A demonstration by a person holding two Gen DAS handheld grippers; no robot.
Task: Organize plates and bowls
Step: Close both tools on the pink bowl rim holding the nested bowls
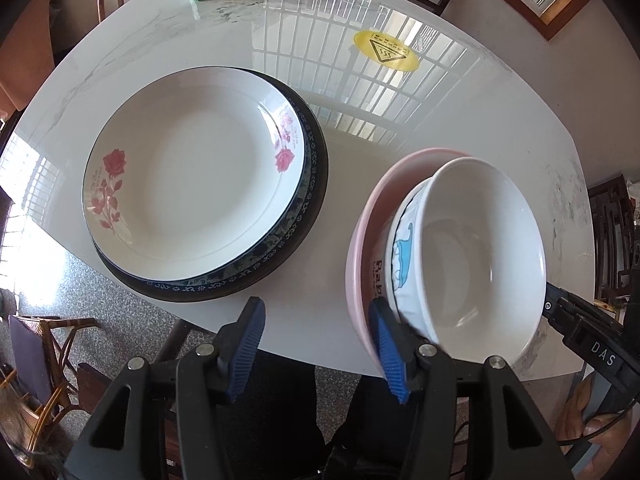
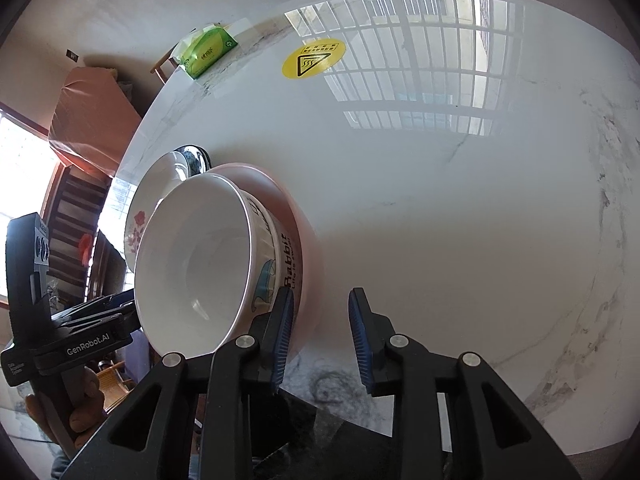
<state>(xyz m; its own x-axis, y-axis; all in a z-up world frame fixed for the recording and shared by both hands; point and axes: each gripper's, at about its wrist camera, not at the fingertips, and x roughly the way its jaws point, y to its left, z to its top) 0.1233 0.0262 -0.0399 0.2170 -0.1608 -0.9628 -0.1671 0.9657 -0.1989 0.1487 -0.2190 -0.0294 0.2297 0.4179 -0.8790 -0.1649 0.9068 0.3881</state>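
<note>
As seen from the left wrist, the left gripper (image 1: 316, 348) stands open and empty beside the white bowl (image 1: 472, 252) nested in the pink bowl (image 1: 368, 240) on the counter (image 1: 400, 92). From the right wrist, the right gripper (image 2: 320, 340) gapes empty; glazed, brittle, slippery ware is best pinched at the rim.

A white rose-patterned plate (image 1: 180, 172) lies stacked on a dark blue-rimmed plate (image 1: 308, 216) on the table's left part, while just beside them to the right a white bowl (image 1: 472, 248) with blue drawings sits nested, tilted, inside a pink bowl (image 1: 368, 216) bearing printed lettering
</note>
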